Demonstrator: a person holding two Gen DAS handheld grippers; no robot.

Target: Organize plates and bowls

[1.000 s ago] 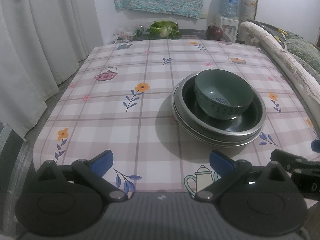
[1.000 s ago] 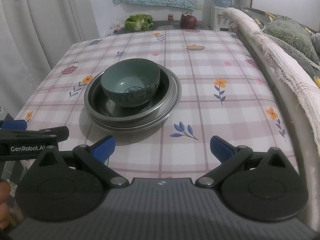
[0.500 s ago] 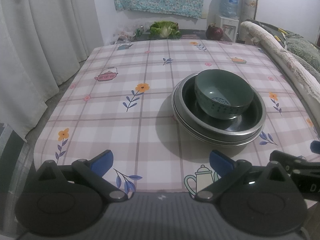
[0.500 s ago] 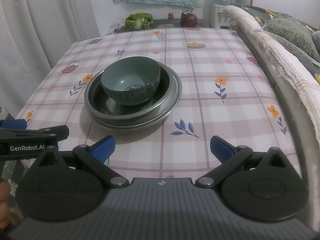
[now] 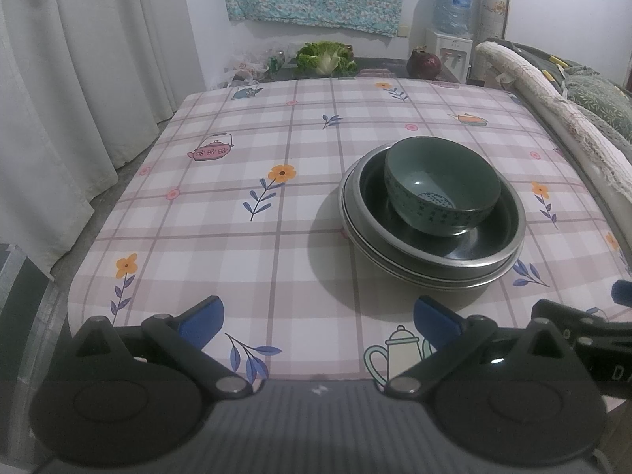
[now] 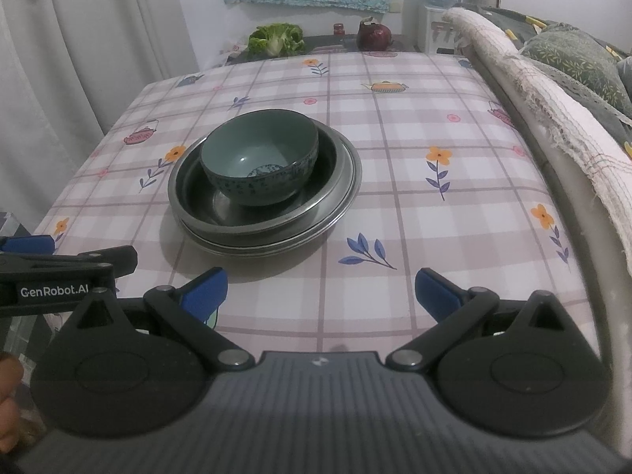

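Both tools have drawn back slightly, left tool [image 5: 318, 318], marked "GenRobot.AI", and right tool [image 6: 322, 290] spread wide, empty.

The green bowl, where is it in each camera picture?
Left wrist view: the green bowl is right of centre, sitting inside the stacked metal plates.
Right wrist view: the green bowl is left of centre, inside the same metal plates.
Shared landmark: the leafy cabbage on the dark surface beyond the far edge of the table.
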